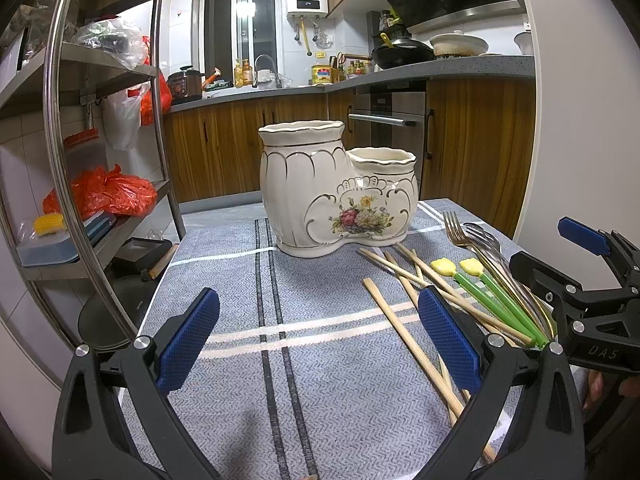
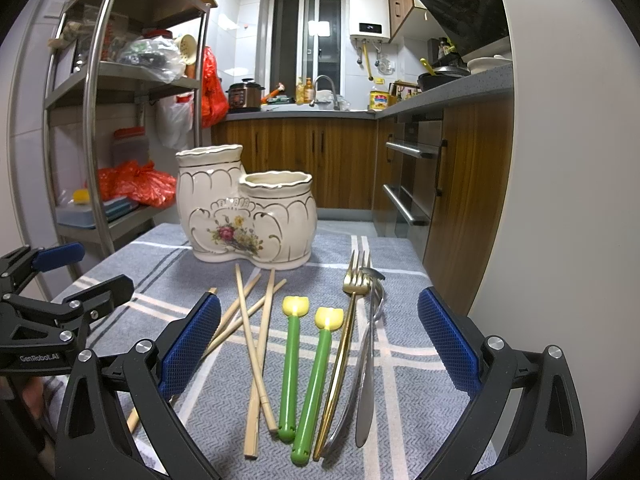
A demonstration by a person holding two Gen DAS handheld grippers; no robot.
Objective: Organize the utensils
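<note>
Sorting has not begun: both the left gripper and right gripper stand released. The utensils lie loose near the ceramic holder (empty, apparently); the next move calls for grasping one.

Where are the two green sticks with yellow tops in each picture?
Left wrist view: the green sticks lie at the right, beside the chopsticks, partly behind the right gripper.
Right wrist view: they lie bottom centre, straight ahead between the open fingers, with the gold fork just right of them.
Shared landmark: the flowered white holder stands on the cloth behind them in both.
</note>
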